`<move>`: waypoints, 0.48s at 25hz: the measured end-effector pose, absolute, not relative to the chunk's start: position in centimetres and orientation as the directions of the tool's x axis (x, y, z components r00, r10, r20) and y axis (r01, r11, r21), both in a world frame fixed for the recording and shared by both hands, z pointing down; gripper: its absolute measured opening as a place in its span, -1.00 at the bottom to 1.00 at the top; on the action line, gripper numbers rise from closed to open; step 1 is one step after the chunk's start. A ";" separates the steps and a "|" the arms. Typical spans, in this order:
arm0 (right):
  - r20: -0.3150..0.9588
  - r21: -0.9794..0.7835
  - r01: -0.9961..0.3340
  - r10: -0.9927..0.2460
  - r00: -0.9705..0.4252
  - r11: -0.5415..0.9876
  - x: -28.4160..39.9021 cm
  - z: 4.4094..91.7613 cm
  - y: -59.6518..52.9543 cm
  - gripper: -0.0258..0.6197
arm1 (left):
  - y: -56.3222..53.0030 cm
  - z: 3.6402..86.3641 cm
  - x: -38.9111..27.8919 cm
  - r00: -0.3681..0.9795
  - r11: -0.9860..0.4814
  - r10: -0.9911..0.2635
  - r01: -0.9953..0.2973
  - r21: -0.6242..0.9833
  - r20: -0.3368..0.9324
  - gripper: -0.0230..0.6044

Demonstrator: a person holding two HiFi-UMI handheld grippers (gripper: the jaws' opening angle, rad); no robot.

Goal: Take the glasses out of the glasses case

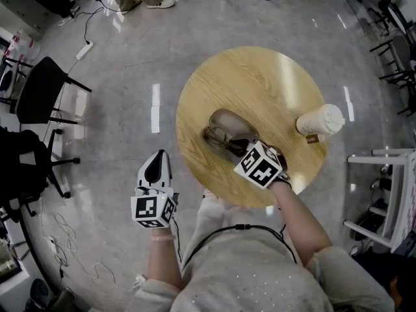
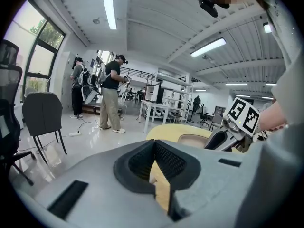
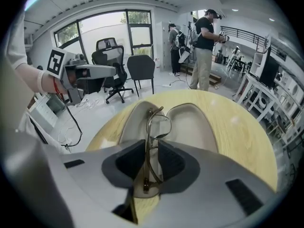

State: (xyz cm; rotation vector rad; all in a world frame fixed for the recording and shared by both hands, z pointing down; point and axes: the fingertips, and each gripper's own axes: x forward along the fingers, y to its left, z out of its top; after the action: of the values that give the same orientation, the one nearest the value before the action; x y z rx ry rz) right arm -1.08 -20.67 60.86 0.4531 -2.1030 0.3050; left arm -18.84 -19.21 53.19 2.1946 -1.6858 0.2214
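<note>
An open beige glasses case lies in the middle of the round wooden table. Thin metal-framed glasses sit in its left half. My right gripper reaches down into the case from the near side. In the right gripper view the glasses stand edge-on between the pads, which meet both sides of the frame, with the case behind. My left gripper hangs off the table over the floor, jaws slightly apart and empty.
A white lidded paper cup stands at the table's right edge. Black chairs and cables are on the floor to the left, and a white rack is at the right. People stand further back.
</note>
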 end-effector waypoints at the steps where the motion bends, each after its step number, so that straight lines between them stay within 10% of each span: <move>1: 0.846 -0.040 -0.428 -0.198 -0.496 0.903 -1.1 61.0 -20.7 -0.65 | -19.1 53.3 -18.9 0.273 -0.218 -0.900 -0.957 0.190 0.341 -0.91; 12: 0.845 -0.037 -0.405 -0.188 -0.501 0.914 -1.6 61.0 -20.4 -0.83 | -18.5 53.3 -19.3 0.266 -0.208 -0.901 -0.958 0.197 0.342 -0.91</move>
State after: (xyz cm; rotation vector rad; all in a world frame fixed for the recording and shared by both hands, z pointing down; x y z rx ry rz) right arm -1.60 -20.43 60.99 0.4230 -2.1056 0.2833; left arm -19.28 -18.51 53.33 2.1779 -1.6925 0.2138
